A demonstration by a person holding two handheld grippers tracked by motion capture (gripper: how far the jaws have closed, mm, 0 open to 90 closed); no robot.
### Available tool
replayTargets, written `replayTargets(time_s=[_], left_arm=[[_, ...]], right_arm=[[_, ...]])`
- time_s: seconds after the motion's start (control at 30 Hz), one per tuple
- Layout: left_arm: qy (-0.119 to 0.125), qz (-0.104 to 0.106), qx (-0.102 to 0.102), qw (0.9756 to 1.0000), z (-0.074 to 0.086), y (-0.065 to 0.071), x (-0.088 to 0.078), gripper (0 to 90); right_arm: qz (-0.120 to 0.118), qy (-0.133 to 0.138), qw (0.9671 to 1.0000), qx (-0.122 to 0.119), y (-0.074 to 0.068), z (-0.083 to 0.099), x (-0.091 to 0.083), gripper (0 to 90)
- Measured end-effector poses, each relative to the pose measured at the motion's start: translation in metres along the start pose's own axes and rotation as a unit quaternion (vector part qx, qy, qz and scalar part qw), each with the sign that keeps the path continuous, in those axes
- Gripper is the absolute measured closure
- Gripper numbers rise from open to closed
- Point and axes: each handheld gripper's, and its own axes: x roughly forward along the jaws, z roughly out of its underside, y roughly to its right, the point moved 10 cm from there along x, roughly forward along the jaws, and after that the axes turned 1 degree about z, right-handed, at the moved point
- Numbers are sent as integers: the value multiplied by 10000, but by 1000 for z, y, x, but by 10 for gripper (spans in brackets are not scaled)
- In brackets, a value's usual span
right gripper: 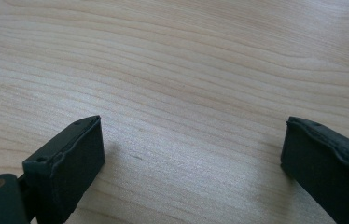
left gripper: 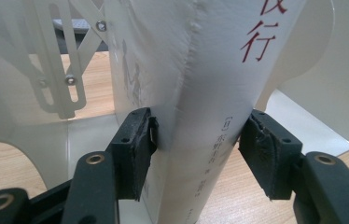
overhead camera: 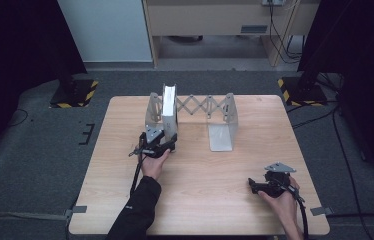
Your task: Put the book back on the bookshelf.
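The left gripper [left gripper: 196, 140] straddles the lower spine of the white book [left gripper: 210, 93], its jaws a little apart: the left pad lies against the cover, while the right pad stands just off the spine, so the grip looks loosened rather than pressing. No earlier picture bears on that. The book stands upright directly ahead of these jaws, inside the left end of the white expanding book rack [overhead camera: 190, 107], leaning close to the rack's left plate [left gripper: 32, 70]. The right gripper [right gripper: 191, 154] rests low over bare wooden table [right gripper: 186, 56], well off to the right of the book, jaws wide apart with nothing between them.

Judging from this, the shelving is nearly done: the book is already seated in the rack. What seems left is to free the left jaws fully and draw them back without tipping it.
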Motion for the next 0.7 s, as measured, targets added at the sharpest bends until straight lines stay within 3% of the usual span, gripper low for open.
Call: replayTargets(time_s=[0.1,0.33,0.43,0.53,0.67,0.7], left_arm=[[-192,179,22,9997,3,4,-10,382],[-232,362,27,9991,10,3,-43,322],[-307,468,-59,9984,21,-1,-60,302],[-580,447,-14,9973,37,-4,-70,291],[-868,524,38,9948,55,-4,-79,276],[-1039,520,117,9932,69,-6,-85,270]], right_arm=[[0,-1,10000,2,0,0,0,64],[0,0,10000,3,0,0,0,64],[-5,-4,10000,6,0,0,0,64],[-8,-5,10000,0,0,0,0,63],[-6,-4,10000,7,0,0,0,63],[-6,-4,10000,9,0,0,0,64]])
